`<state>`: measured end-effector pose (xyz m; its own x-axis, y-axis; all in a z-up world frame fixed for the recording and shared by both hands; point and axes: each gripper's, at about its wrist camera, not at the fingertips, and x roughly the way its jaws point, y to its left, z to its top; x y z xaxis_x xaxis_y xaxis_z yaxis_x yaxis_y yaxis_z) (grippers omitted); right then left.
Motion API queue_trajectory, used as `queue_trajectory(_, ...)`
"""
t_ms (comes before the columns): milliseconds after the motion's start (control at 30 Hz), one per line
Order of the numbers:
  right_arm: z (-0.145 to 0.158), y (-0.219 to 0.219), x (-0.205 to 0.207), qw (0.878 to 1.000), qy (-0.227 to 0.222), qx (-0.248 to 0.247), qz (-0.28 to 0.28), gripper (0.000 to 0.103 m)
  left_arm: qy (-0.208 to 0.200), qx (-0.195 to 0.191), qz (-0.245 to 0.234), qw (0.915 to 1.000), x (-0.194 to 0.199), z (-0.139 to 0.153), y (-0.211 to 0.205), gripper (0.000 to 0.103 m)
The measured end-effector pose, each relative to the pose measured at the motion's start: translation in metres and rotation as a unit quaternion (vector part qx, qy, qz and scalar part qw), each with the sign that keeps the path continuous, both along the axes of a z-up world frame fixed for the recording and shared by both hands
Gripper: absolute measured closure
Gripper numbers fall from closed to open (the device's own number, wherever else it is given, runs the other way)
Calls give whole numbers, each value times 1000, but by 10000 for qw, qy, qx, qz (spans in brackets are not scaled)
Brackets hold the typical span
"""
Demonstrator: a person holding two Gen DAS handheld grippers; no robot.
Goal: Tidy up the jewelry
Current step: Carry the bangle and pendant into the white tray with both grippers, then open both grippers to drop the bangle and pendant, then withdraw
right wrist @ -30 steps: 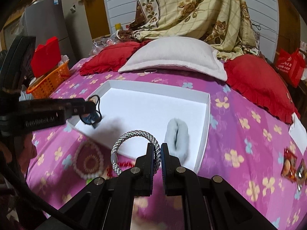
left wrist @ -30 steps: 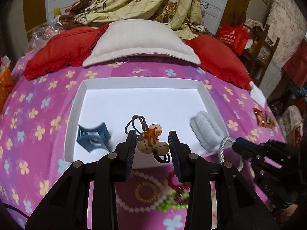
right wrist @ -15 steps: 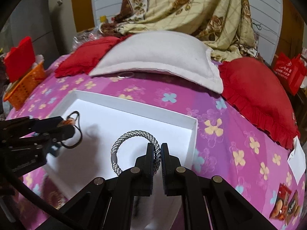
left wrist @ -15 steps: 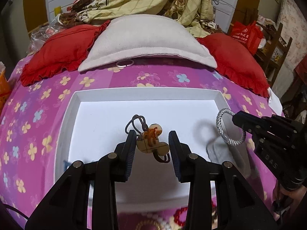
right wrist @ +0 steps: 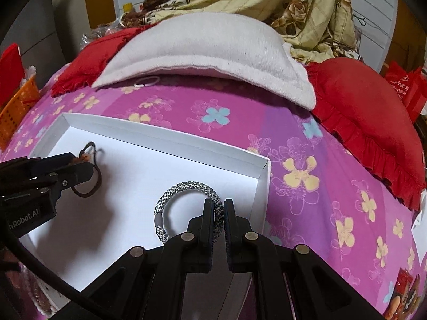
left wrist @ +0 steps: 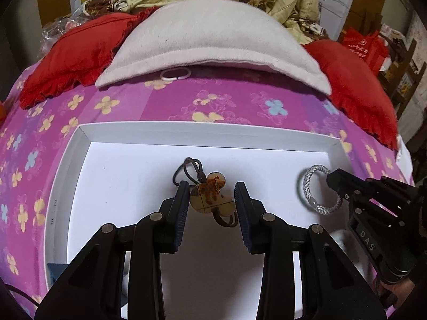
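My left gripper (left wrist: 212, 194) is shut on a brown hair tie with an amber charm (left wrist: 210, 196) and holds it over the middle of the white tray (left wrist: 202, 133). My right gripper (right wrist: 218, 210) is shut on a silver braided bracelet (right wrist: 184, 188) and holds it over the tray's far right corner (right wrist: 263, 176). The bracelet (left wrist: 311, 186) and right gripper (left wrist: 333, 180) also show at the right in the left wrist view. The left gripper (right wrist: 88, 169) with its hair tie (right wrist: 90, 184) shows at the left in the right wrist view.
The tray lies on a pink flowered bedspread (left wrist: 133, 101). A grey pillow (left wrist: 208, 40) and red cushions (left wrist: 355, 80) lie behind it. A white ring (left wrist: 174, 74) lies by the pillow's edge. A blue item (left wrist: 54, 270) shows at the tray's near left. An orange basket (right wrist: 16, 106) stands far left.
Both grippers have moved forward over the tray with their items. The bead necklaces and the pale fluffy item have dropped out of view below.
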<state>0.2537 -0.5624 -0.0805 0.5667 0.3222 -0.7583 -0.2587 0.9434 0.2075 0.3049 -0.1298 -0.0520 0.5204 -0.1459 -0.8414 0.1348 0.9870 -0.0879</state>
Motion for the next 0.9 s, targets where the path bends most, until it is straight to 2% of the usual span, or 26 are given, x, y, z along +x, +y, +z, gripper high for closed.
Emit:
queue_trajectory(100,-4,-1,3,10000,15,77,-1,97,119,-2,85,9999,4,-8,1,69)
queue_trajectory(167,-3,-1,0,9999,-44,89,39,83,154,42,150,9998,5,-12,1,65)
queue_trajectory(233,1,-4,-5,9996,-98,260,65,71,142,30,169,9998,2,-11,3,44)
queue_trajectory(300,7,-5,-12,9995,-151,292,5,67,70,-95,190,9998,-2,-7,6,40)
queue_trajectory(500,28,-15,-39,9985,-265,475,-81,63,-116,-158,145,9997,-20,17,8,39)
queue_trajectory(700,46,-20,-77,9980,-411,449,-176,60,-431,-85,70,9990,-51,43,14,39)
queue_trajectory(733,49,-21,-85,9979,-406,468,-209,57,-458,-77,74,9989,-55,45,16,39)
queue_trajectory(833,55,-24,-108,9969,-486,541,-299,39,-621,-46,64,9980,-76,56,22,39)
queue_trajectory(900,59,-23,-125,9965,-565,521,-322,37,-746,20,34,9972,-91,62,26,39)
